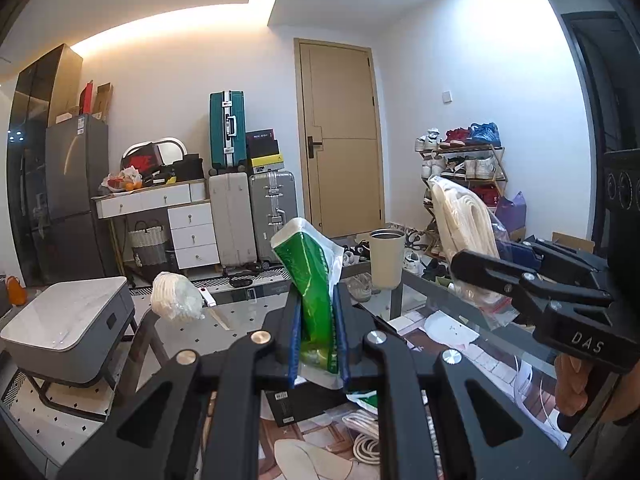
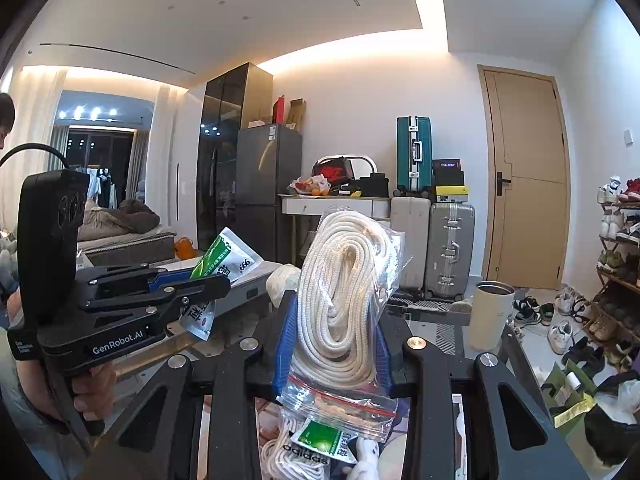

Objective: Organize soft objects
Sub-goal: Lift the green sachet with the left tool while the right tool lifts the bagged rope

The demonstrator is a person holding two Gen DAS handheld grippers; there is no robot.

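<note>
My left gripper (image 1: 318, 336) pinched the green-and-white sachet (image 1: 310, 276) upright; my right gripper (image 2: 334, 344) clamped the bagged white rope (image 2: 344, 280), long axis vertical, both above the glass table (image 1: 420, 300).

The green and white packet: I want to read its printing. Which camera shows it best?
The right wrist view: the green and white packet, clamped in the left gripper, shows its white end with legible print. The left wrist view shows the packet from behind the blue pads, mostly glossy green, with no readable text.
</note>
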